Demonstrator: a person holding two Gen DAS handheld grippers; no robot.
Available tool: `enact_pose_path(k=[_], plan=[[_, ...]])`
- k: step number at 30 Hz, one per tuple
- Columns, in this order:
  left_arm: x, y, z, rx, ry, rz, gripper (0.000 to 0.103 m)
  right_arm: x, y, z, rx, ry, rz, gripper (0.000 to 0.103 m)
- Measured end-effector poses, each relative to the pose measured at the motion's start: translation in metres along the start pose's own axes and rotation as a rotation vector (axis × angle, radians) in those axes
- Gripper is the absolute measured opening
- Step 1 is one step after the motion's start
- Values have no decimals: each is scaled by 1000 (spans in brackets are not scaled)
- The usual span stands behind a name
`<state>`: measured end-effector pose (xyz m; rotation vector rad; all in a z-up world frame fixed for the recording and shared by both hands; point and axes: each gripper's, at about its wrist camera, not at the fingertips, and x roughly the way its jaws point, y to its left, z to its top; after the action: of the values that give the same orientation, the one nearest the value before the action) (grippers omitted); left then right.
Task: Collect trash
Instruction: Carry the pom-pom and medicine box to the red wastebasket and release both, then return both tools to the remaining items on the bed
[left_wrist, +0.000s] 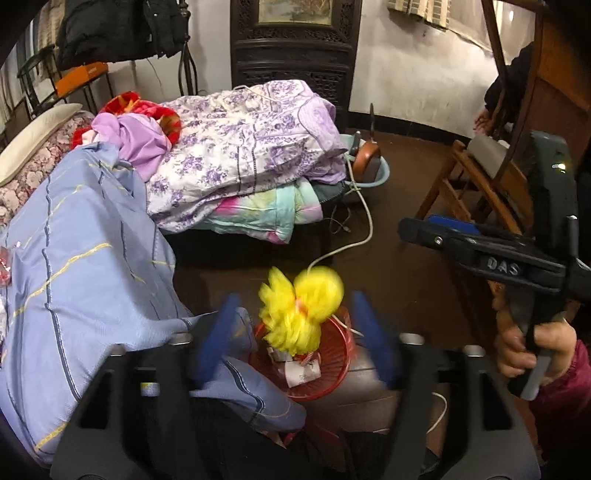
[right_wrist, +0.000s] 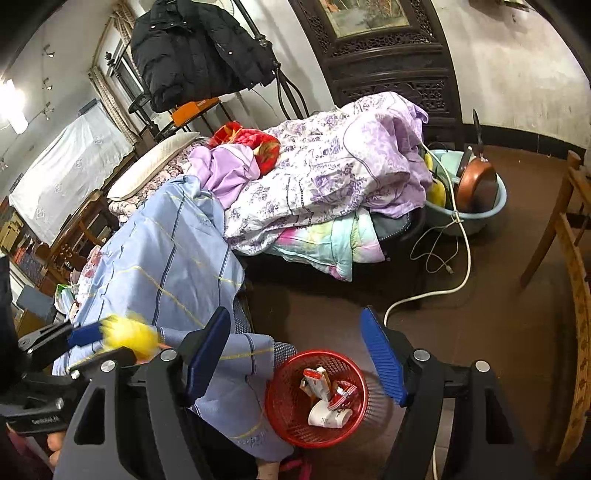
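A yellow mesh puff (left_wrist: 301, 310) hangs blurred in the air between the wide-spread fingers of my left gripper (left_wrist: 295, 339), just above a red mesh bin (left_wrist: 332, 373) on the floor; nothing grips it. The bin (right_wrist: 280, 410) holds several pieces of packaging and paper (right_wrist: 327, 400). In the right wrist view the puff (right_wrist: 129, 334) shows at the left gripper's tip. My right gripper (right_wrist: 295, 354) is open and empty above the bin. It also shows in the left wrist view (left_wrist: 454, 240).
A bed with a blue sheet (left_wrist: 81, 258) and purple floral quilt (left_wrist: 251, 147) fills the left. A white cable (right_wrist: 436, 291) runs over the brown floor. A blue basin with a copper pan (right_wrist: 476, 188) stands beyond. A wooden chair (left_wrist: 476, 188) stands at right.
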<state>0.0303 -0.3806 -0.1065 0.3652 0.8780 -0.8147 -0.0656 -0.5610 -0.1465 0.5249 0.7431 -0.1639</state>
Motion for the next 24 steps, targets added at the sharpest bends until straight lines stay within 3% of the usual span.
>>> enact_pose_path(k=[10,24], plan=[[-35,22,-5,-53,-85,73,83,-13,19,3,-43,-32,19,73],[-128,98,-47,-238,-253,203,91,-48,131,11,-205,-94,128,83]])
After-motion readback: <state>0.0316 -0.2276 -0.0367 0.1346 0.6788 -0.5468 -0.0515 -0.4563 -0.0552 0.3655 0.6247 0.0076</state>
